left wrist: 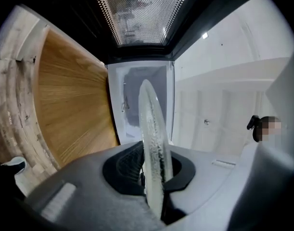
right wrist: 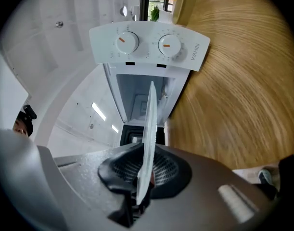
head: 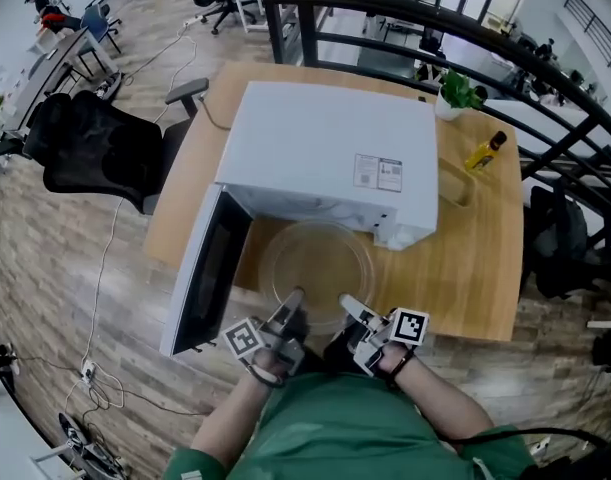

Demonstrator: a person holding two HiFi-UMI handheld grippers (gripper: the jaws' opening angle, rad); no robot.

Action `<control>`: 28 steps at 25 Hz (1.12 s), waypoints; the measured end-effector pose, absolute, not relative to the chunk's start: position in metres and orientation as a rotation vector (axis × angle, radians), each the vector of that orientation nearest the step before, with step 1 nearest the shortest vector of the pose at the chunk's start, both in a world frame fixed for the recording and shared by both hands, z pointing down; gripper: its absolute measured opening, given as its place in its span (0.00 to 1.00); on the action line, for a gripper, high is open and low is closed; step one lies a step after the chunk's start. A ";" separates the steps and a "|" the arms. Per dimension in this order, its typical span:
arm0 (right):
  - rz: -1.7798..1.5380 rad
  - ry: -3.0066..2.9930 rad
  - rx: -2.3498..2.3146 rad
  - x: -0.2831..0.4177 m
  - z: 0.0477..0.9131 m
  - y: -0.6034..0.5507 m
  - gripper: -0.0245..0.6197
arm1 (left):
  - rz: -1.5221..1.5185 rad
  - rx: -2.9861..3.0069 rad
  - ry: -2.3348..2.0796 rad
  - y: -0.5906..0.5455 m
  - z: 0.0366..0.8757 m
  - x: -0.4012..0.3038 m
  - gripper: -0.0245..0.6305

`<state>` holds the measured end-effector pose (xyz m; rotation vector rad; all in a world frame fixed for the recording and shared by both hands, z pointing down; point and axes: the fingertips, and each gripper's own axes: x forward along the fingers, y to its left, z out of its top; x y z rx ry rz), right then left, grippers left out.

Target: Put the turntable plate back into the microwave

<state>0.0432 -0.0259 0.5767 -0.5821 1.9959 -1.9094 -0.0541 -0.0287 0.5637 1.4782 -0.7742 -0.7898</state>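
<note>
Both tongs are clenched on the turntable plate (head: 315, 263). In head view the L gripper (head: 291, 306) bites the rim at approx 7 o'clock of the disc and the R gripper (head: 351, 310) at approx 5 o'clock. In each gripper view the glass edge runs straight btw the jaws w/ pads pressed on both faces, so nothing is loose.

The plate is level and in the air over the table (head: 480, 278), right at the mouth of the microwave (head: 330, 153), i.e. at 6 o'clock of the white body. The door (head: 207, 273) is swung open at 8 o'clock. The far rim looks near or just inside the opening, but we can't tell exactly bc the oven top hides it. Not seated yet.

Handling, our judgement:
- **Material:** clear glass, stiff, no flex.
- **Weight:** prob fairly heavy for a thin rim pinch.
- **Grip:** smooth, so slippery on the pads.
- **Fragility:** chips or shatters if knocked on the cavity frame or dropped.

We think a two-pt hold on the near rim is the sensible spot, w/ both grips symmetrical so the plate doesn't tip down at 12 o'clock. The next move needs a level slide toward 12, then a low set-down on whatever carries it inside (not visible), w/ release only once it rests. The risk is the far edge sagging and clipping the sill.
</note>
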 end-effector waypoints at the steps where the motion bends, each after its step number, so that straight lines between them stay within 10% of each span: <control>1: -1.912 1.996 -0.578 0.043 0.578 -0.030 0.10 | -0.792 1.480 -0.778 -0.032 0.565 -0.054 0.09; 28: -1.870 1.913 -0.783 0.017 0.637 -0.120 0.11 | -0.740 1.433 -0.714 -0.131 0.625 -0.082 0.09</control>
